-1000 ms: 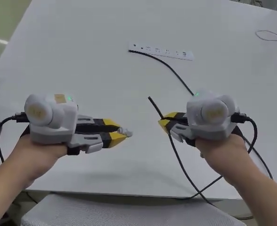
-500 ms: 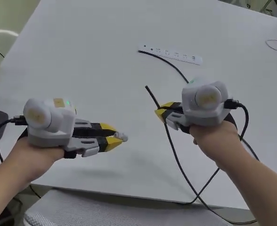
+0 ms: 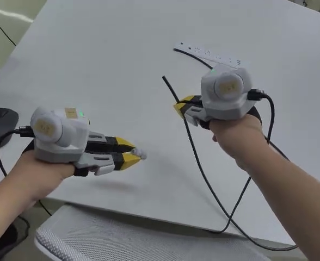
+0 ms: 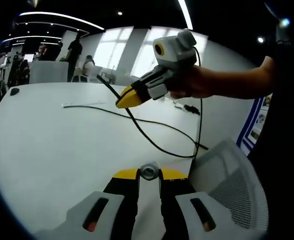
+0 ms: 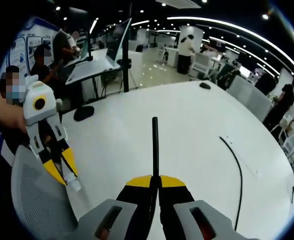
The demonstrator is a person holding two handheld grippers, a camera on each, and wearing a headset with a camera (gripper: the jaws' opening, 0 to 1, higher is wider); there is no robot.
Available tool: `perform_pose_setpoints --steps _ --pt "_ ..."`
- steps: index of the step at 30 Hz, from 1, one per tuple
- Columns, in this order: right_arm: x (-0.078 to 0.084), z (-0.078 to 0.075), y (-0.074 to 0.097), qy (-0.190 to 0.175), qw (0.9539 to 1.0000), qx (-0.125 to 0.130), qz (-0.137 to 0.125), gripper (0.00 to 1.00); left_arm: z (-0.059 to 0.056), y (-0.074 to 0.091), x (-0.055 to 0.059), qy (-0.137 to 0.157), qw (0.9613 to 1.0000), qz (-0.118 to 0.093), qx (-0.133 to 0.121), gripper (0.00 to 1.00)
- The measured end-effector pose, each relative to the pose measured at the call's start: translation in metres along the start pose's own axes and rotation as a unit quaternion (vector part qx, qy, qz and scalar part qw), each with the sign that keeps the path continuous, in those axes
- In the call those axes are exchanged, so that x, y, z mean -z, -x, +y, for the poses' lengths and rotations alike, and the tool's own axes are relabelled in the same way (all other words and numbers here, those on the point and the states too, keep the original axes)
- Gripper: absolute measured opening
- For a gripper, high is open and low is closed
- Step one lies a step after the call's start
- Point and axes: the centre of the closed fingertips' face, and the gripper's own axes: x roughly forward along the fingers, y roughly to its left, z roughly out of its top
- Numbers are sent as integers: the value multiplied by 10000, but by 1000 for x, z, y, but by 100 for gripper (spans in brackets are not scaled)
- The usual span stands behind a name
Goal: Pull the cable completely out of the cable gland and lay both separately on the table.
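I hold the gland (image 3: 141, 155) clamped in the left gripper (image 3: 131, 156), near left. The right gripper (image 3: 177, 107), clamped on the cable (image 3: 170, 89), sits far right, with the two parts apart.

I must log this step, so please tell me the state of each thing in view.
Left gripper: shut on the cable gland.
Cable gland: off the table, free of the cable.
Right gripper: shut on the cable.
Cable: out of the gland, free end raised, rest hanging down.
Power strip: flat on the table.
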Motion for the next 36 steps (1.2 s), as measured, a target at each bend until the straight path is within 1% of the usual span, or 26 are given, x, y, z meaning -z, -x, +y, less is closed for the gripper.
perform_pose_setpoints --steps 2,8,11,15,16,17,21,22,25,26,28,29,30,32,36 --pt "-4 4 -9 52 10000 -66 21 0 2 1 3 -11 10000 -4 -9 15" --pt "-14 16 -33 291 9991 -292 90 0 10 3 13 88 10000 0 -46 15" --pt "-21 23 -47 456 9978 -469 73 0 13 3 18 114 9999 7 -60 15" --pt "-26 33 -65 669 9955 -654 144 0 17 3 23 164 9998 22 -75 15" --pt "-27 35 -67 690 9952 -676 149 0 18 3 23 171 9998 23 -80 15" --pt "-28 41 -75 778 9937 -790 190 0 20 3 25 181 9998 11 -94 15" --pt "-28 58 -92 1007 9892 -1033 265 0 25 3 30 214 9997 3 -140 15" --pt "-27 63 -97 1089 9873 -1120 278 0 27 3 32 207 9997 1 -162 15" --pt "-20 74 -110 1245 9832 -1268 421 0 32 3 38 191 9996 15 -200 15" --pt "-18 79 -116 1326 9809 -1352 437 0 33 2 40 167 9996 4 -218 15" --pt "-14 84 -122 1416 9782 -1430 510 0 36 2 43 189 9996 4 -233 15" --pt "-11 89 -126 1473 9758 -1514 564 0 38 1 46 187 9995 19 -248 15" --pt "-10 93 -130 1472 9745 -1591 579 0 41 1 50 176 9995 41 -273 15" --pt "-7 99 -134 1477 9727 -1688 603 0 44 1 52 206 9994 22 -295 15" --pt "1 107 -144 1546 9689 -1797 703 0 51 1 61 281 9990 29 -359 15"
